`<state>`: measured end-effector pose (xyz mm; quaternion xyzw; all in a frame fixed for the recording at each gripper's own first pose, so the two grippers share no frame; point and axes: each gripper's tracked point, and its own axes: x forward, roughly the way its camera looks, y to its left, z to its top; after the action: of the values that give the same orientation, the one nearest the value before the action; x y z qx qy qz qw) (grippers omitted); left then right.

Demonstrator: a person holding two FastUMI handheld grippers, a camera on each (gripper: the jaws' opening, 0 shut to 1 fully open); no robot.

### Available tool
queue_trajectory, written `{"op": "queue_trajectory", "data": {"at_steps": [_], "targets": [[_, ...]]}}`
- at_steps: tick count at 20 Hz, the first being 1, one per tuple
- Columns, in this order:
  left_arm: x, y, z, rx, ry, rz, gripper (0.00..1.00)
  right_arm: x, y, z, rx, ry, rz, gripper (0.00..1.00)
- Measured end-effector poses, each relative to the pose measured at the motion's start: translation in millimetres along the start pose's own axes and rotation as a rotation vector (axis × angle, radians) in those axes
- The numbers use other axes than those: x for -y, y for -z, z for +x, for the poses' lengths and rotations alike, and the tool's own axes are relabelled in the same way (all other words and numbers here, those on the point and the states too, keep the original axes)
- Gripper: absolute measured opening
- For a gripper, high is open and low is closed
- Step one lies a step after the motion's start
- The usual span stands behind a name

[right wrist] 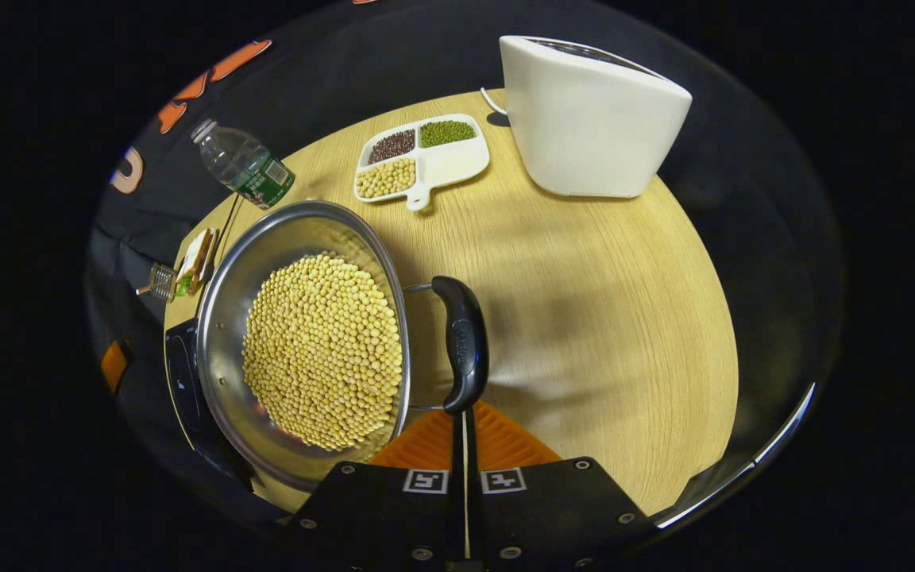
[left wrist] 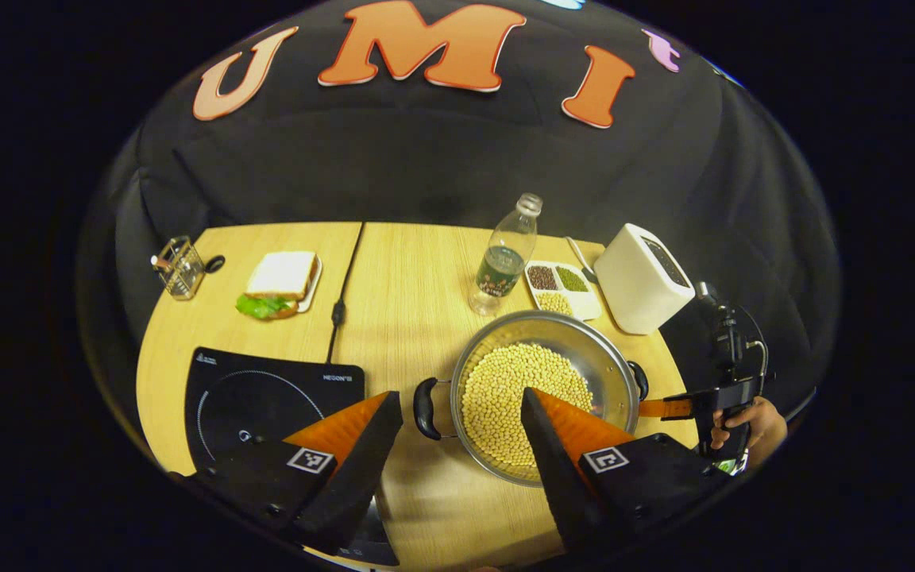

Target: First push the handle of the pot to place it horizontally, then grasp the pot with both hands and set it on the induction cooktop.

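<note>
A steel pot [left wrist: 608, 361] full of pale beans sits on the wooden table, right of the black induction cooktop [left wrist: 267, 393]. My left gripper [left wrist: 459, 396] hangs open over the pot's near left side. The pot's left black handle [left wrist: 424, 407] lies in the gap between its fingers, untouched. My right gripper [right wrist: 464, 413] is shut, its tips against the near end of the pot's right handle [right wrist: 461, 338]. The left gripper view also has that gripper [left wrist: 652, 408], held by a hand [left wrist: 755, 425], at the pot's right handle [left wrist: 641, 380]. The pot [right wrist: 223, 318] partly hides the cooktop [right wrist: 181, 373].
Behind the pot stand a water bottle [left wrist: 505, 254], a divided dish of beans [left wrist: 561, 287] and a white appliance [left wrist: 644, 278]. A sandwich on a plate [left wrist: 281, 282] and a small glass container [left wrist: 179, 266] sit at the far left. A cable [left wrist: 338, 310] runs to the cooktop.
</note>
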<state>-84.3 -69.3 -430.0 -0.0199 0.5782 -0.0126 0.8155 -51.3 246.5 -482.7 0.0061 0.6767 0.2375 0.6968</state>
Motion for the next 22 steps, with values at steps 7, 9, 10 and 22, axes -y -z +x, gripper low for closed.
{"op": "queue_trajectory", "data": {"at_steps": [7, 9, 10, 22], "targets": [[-5, 16, 48, -0.103, -0.024, 0.011, 0.99, 2, -14, -34, 0.118, -0.024, 0.029, 0.6], [-6, 20, 56, -0.12, -0.024, 0.01, 0.99, -7, -28, -38, 0.175, -0.051, 0.025, 0.67], [-5, 23, 61, -0.124, -0.022, 0.012, 0.99, -10, -34, -35, 0.188, -0.047, 0.015, 0.71], [-35, 50, 104, -0.152, -0.152, 0.05, 0.98, -19, -47, 17, 0.194, 0.049, -0.086, 0.95]]}}
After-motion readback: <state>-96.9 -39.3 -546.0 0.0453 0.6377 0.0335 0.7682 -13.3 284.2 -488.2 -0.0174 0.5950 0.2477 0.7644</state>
